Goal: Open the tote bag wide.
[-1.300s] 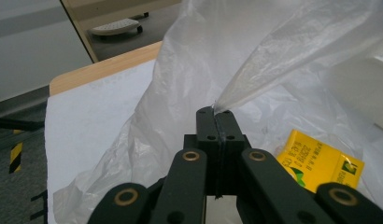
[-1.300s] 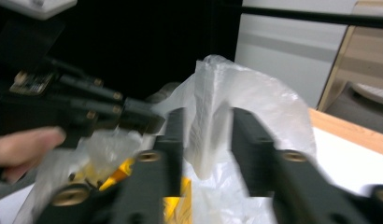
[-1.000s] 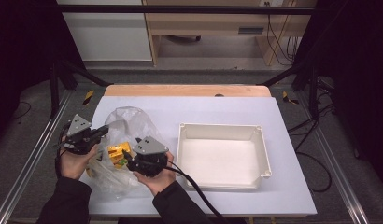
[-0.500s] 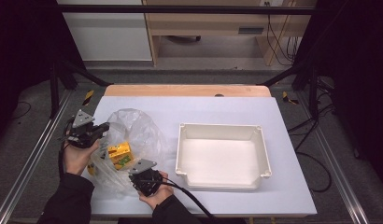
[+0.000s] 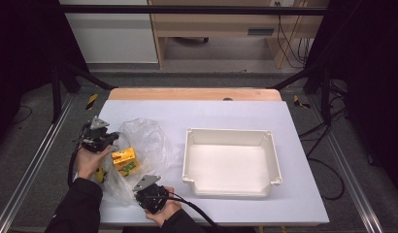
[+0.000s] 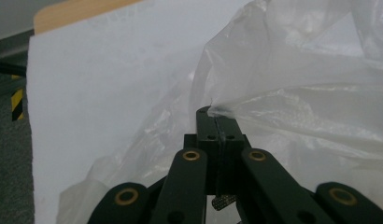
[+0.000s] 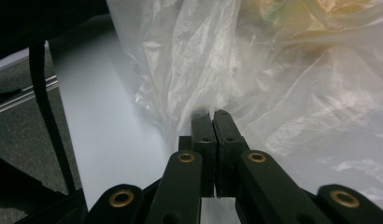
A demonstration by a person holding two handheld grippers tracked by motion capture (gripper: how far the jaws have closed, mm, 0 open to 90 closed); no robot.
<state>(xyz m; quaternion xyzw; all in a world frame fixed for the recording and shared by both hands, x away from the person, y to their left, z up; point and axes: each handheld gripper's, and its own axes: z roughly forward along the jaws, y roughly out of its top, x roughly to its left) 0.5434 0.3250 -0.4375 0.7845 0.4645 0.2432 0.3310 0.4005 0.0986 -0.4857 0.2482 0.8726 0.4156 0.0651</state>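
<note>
Your white table (image 5: 211,111) holds a white tray (image 5: 231,162) near its right edge. Near the left edge lies the clear plastic bag (image 5: 148,145) with a yellow box (image 5: 124,159) inside. Your left gripper (image 5: 109,140) pinches the bag's edge tight. Your right gripper (image 5: 144,194), at the front edge, just snapped closed on the bag too.

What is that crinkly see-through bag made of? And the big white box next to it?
The bag looks like thin, clear plastic film: you can see the yellow things through it, and it wrinkles and shines. Both grippers pinch its edges. The box seems to be hard, matte white plastic: smooth walls, rounded corners, a thick rim. It could be something else painted white.
</note>
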